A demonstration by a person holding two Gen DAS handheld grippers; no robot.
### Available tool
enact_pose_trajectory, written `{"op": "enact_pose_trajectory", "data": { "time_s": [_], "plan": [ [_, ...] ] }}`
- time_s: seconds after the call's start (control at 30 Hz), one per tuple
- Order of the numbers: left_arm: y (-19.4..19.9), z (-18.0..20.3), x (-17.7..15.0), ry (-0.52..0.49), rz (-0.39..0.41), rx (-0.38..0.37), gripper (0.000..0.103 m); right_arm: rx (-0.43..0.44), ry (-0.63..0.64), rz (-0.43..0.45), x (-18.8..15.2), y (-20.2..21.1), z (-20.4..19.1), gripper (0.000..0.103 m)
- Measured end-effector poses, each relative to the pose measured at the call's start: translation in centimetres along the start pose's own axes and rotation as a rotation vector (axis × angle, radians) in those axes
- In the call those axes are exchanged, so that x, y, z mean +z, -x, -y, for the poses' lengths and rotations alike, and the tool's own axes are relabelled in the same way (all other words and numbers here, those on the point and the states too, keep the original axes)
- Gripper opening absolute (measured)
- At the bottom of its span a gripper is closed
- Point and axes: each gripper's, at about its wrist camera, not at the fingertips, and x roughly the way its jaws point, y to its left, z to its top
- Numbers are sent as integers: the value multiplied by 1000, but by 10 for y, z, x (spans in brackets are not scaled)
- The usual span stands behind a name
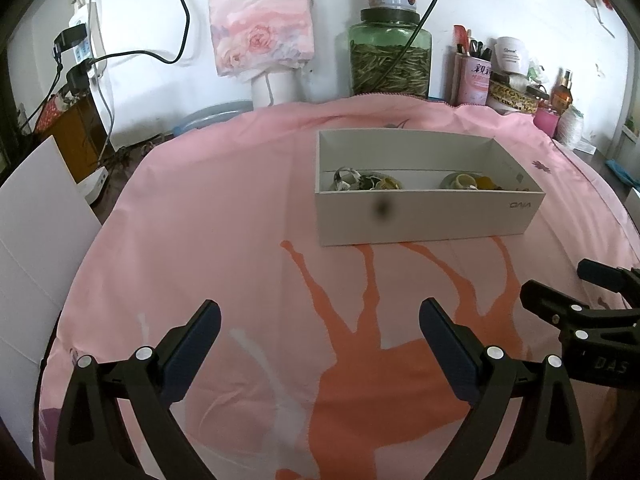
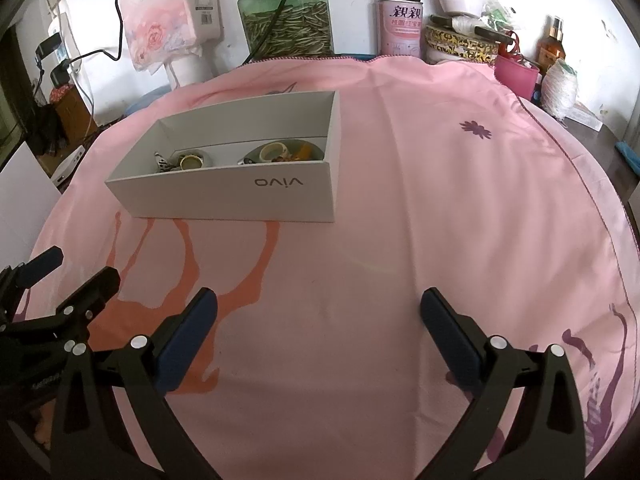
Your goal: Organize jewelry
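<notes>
**Box lies ahead of both tools, long side facing them**

A pink cloth (image 2: 420, 184) printed with orange and purple figures covers the whole work surface, and everything the task concerns sits on it. Along its far edge, from about 11 to 1 o'clock in the right wrist view, stand a green glass jar (image 2: 286, 20), a tissue pack (image 2: 168, 8) and a pink pen tin (image 2: 399, 26); none of these look like part of the job.

The white box (image 2: 240, 194) rests on the cloth with its long axis running left to right, so a long wall faces the tools. From the right gripper (image 2: 319, 334) it lies at about 11 o'clock; from the left gripper (image 1: 320, 340) it lies at about 1 o'clock. It therefore sits roughly between the two lines of sight, well apart from both, with neither hand clearly nearer.

Both grippers are spread wide with nothing between their pads, held low over bare cloth, side by side.

Inside the box lies the jewelry (image 2: 276, 154): rings and small pieces in two loose clusters, one toward each end, against the near wall. No loose piece shows on the cloth, so any reach would likely go forward and down over that near wall.
</notes>
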Motion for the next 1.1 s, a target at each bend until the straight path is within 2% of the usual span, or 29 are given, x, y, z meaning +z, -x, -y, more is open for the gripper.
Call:
{"op": "enact_pose_trajectory", "data": {
  "time_s": [0.37,0.7,1.1],
  "plan": [
    [-3,-2,-1,2,-18,-2,97,-12,23,-6,-3,1,-2,97],
    [2,2,13,17,48,27,97,-19,15,37,2,9,-2,97],
    [9,9,10,-11,64,8,97,-24,13,70,2,17,-1,97]
  ]
}}
